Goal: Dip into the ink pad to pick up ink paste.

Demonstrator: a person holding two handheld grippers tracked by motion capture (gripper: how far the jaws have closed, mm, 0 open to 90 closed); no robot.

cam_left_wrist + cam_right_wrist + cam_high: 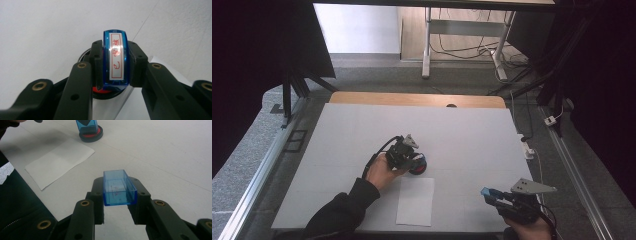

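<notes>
A: What was hidden at the left gripper (116, 62)?

B: The ink pad (106, 93) was mostly covered beneath its jaws, which were clamped on the blue stamp (116, 58), red-lettered label upward.

A: And the right gripper (119, 195)?

B: A clear blue cap (118, 187) was pinched between its jaws.

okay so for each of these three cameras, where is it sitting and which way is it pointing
High view: above the person's side, looking forward and down on the table; shows forearms, left gripper, right gripper.
Left gripper view: rides the left gripper, looking down at the blue stamp on the ink pad.
Right gripper view: faces across the table; jaws hold the blue cap.
Shared: paper sheet, stamp.
</notes>
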